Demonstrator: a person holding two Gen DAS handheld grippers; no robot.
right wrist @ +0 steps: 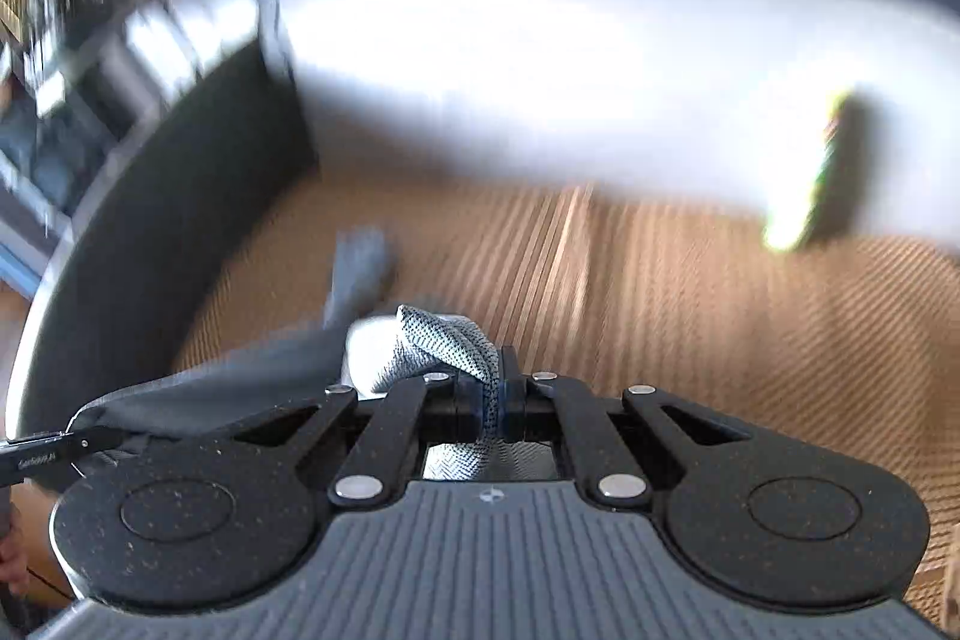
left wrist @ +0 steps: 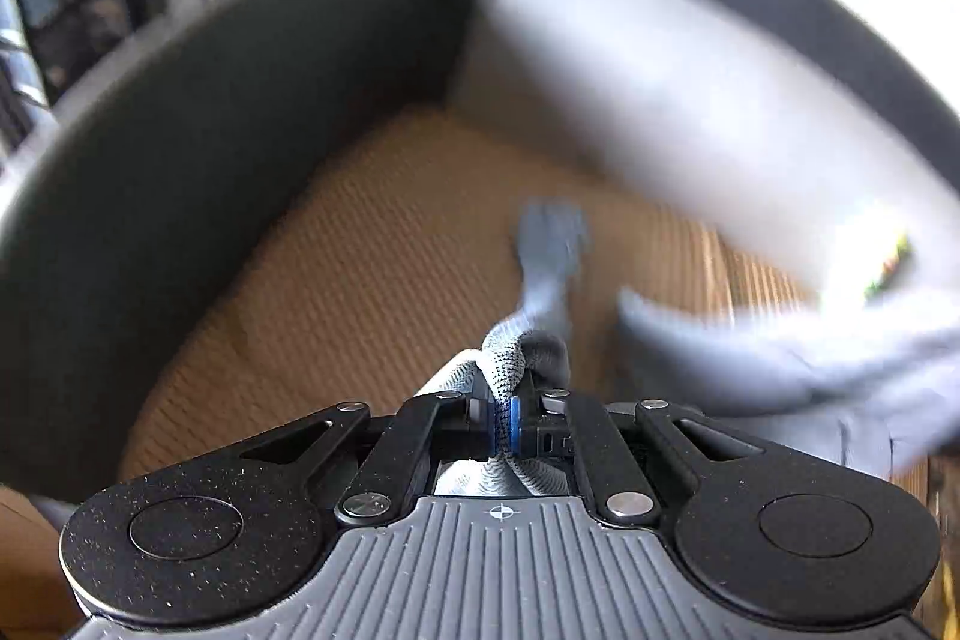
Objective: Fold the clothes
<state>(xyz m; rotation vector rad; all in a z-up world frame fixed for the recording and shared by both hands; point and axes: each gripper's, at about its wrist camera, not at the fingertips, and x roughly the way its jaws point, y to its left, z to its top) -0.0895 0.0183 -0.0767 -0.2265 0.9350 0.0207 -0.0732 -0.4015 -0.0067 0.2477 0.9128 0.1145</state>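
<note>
Risk: bunched fabric may slip from either pinch if the tongs pull apart unevenly, dropping a corner. Left tongs (left wrist: 503, 403) and right tongs (right wrist: 497, 391) each clamp a wad of the grey knit garment (left wrist: 690, 111), which hangs blurred, pale and herringbone-textured, above the ribbed tan mattress (left wrist: 336, 280).

left gripper (left wrist: 503, 424): black speckled linkage | silver rivets | ribbed grey body | blue-padded jaws | crosshair mark
</note>
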